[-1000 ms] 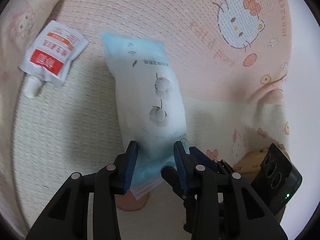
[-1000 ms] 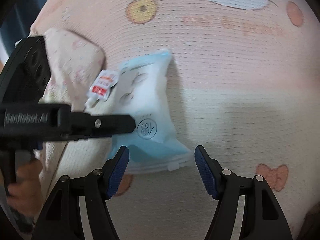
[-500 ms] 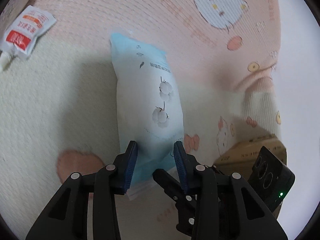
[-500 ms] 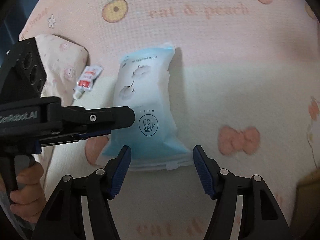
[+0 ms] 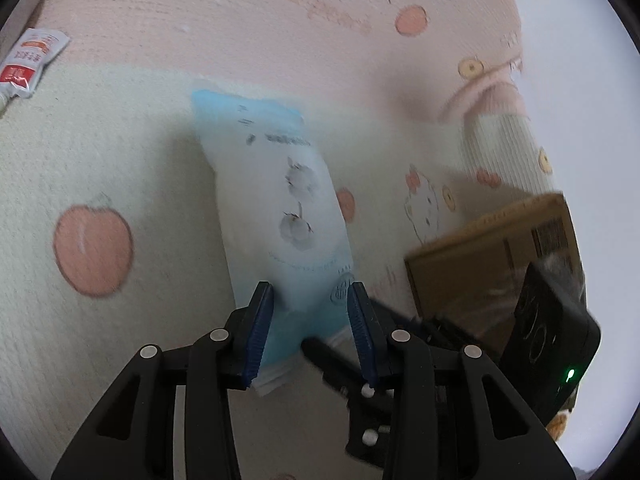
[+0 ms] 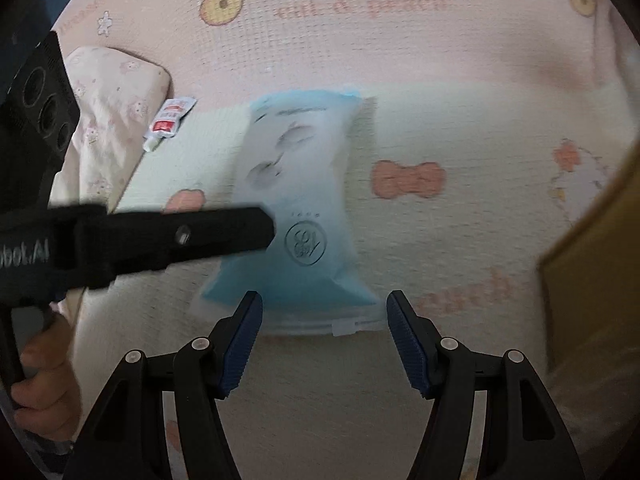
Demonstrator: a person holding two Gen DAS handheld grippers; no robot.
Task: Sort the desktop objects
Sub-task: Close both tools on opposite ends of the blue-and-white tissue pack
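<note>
A light blue and white tissue pack point(image 5: 280, 200) with cotton-flower prints hangs between the blue pads of my left gripper point(image 5: 308, 292), which is shut on its lower end. In the right wrist view the same pack point(image 6: 304, 160) lies just ahead of my right gripper point(image 6: 322, 304), whose jaws stand wide and open at the pack's sealed bottom edge without pressing it. A finger of the left gripper point(image 6: 224, 232) reaches in from the left onto the pack. A small red and white tube sachet point(image 5: 28, 60) lies far left on the blanket.
A pink and cream cartoon-print blanket point(image 5: 120, 140) covers the surface. A brown cardboard box point(image 5: 480, 264) stands at the right, seen also as a box edge point(image 6: 592, 280). A soft printed pillow point(image 6: 112, 112) lies left beside the sachet point(image 6: 170, 116). A person's hand point(image 6: 44, 392) grips the left handle.
Both grippers have moved together across the blanket with the pack in the left one. The sachet has slid away to the left and the cardboard box has come closer on the right.
</note>
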